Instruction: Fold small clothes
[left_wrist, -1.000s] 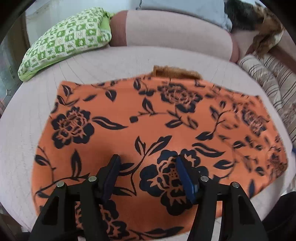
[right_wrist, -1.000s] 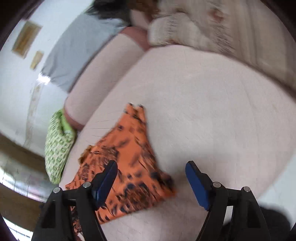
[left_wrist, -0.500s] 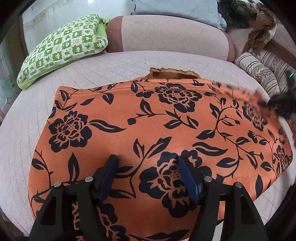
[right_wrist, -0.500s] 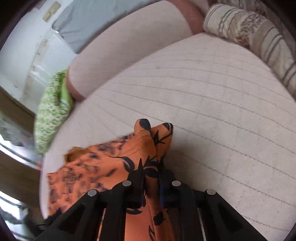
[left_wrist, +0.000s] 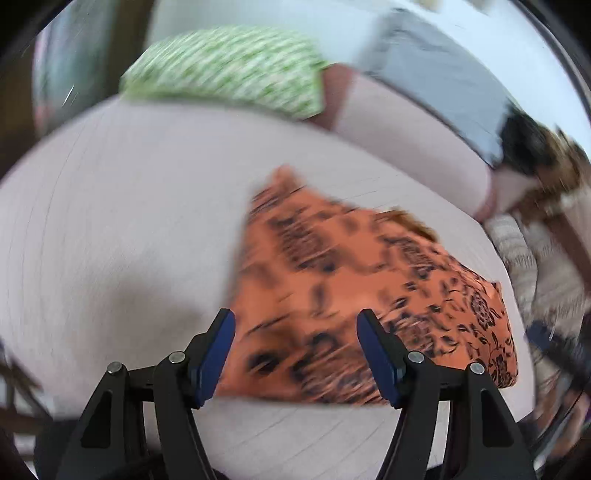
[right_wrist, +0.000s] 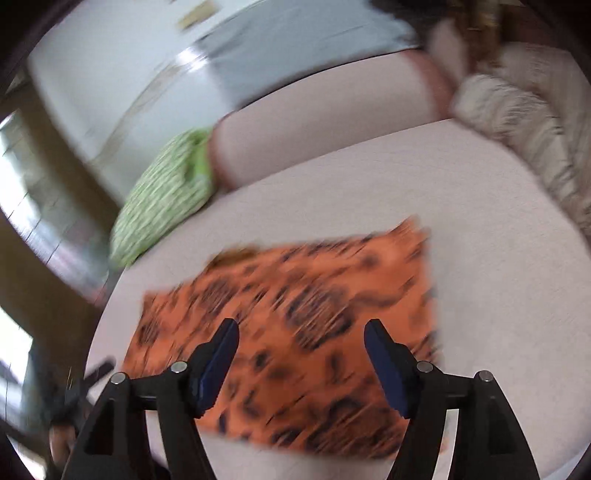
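- Left wrist view: left gripper (left_wrist: 295, 354) jaws spread, nothing pinched; orange flowered cloth (left_wrist: 354, 295) lies on the bed (left_wrist: 110, 229), lower right.
- Right wrist view: right gripper (right_wrist: 301, 363) jaws opening, nothing pinched, above the cloth (right_wrist: 295, 325).
- Green pillow (right_wrist: 166, 195) mid-left.

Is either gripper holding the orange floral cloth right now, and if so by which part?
Neither. The left gripper is open; the right gripper has its jaws opening. The orange black-flowered cloth lies loose on the pale quilted surface.

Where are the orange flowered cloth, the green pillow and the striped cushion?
orange flowered cloth (right_wrist: 314, 314): right wrist view, middle of the fabric.
green pillow (left_wrist: 229, 66): left wrist view, its patterned top.
striped cushion (right_wrist: 517, 122): right wrist view, its upper side.
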